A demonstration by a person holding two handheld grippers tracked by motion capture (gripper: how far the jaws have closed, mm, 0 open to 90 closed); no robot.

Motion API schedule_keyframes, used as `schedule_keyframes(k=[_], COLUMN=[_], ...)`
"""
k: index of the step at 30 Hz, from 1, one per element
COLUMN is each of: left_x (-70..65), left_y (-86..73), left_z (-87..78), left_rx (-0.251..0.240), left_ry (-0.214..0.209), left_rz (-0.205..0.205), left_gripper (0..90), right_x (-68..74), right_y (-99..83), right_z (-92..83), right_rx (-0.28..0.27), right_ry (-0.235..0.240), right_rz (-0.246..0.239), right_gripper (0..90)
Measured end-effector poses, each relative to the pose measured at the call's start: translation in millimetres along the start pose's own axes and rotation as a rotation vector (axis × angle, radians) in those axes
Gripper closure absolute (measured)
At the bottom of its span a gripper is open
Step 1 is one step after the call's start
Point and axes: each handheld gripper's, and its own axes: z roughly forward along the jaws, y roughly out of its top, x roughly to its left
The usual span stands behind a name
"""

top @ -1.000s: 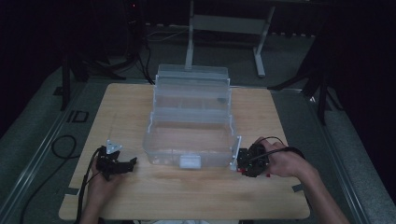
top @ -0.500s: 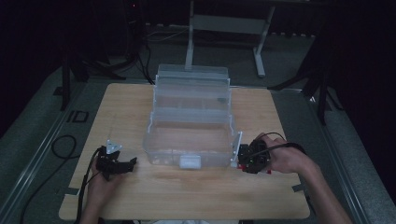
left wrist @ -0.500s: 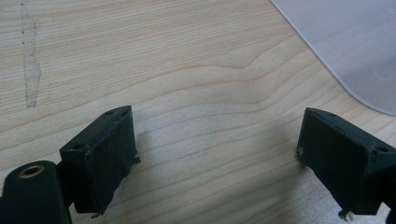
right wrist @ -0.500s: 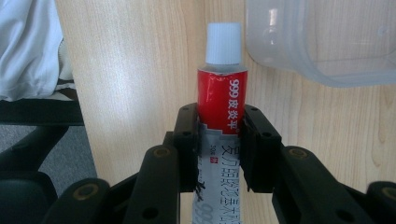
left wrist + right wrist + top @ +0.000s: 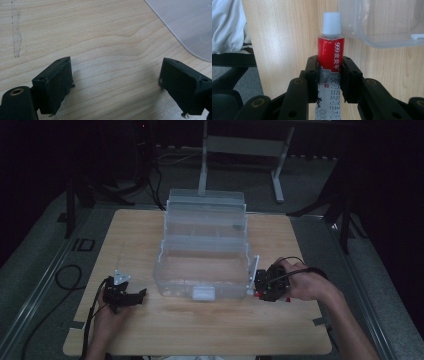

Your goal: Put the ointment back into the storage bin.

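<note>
A red and silver tube (image 5: 329, 50) with a white screw cap is clamped between the jaws of my right gripper (image 5: 329, 65), cap pointing away from the camera. In the high view my right gripper (image 5: 260, 289) hangs just off the right front corner of the clear plastic box (image 5: 205, 250), with the tube (image 5: 256, 293) at its tip. My left gripper (image 5: 131, 296) rests low over the table to the left of the box. Its jaws (image 5: 115, 72) stand wide apart over bare wood with nothing between them.
The clear box is opened out in tiers and takes up the middle of the wooden table (image 5: 200, 330). Its rounded corner (image 5: 382, 30) lies close to the tube cap. A white latch (image 5: 204, 293) sits on its front wall. Cables trail off the table's left side.
The right gripper with the tube has edged slightly toward the box's corner. The left gripper has stayed where it was.
</note>
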Motion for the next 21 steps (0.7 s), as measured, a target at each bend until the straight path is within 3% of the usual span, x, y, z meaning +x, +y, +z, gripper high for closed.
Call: schedule_keyframes(k=[21], left_x=[0.0], left_y=[0.1], left_z=[-0.1], left_rx=[0.001], left_ry=[-0.001], left_rz=[0.000], left_gripper=[12.0], right_x=[-9.5], right_y=[10.5], right_z=[-5.6], right_rx=[-0.005], right_ry=[0.000], right_rz=[-0.010], right_gripper=[70.2])
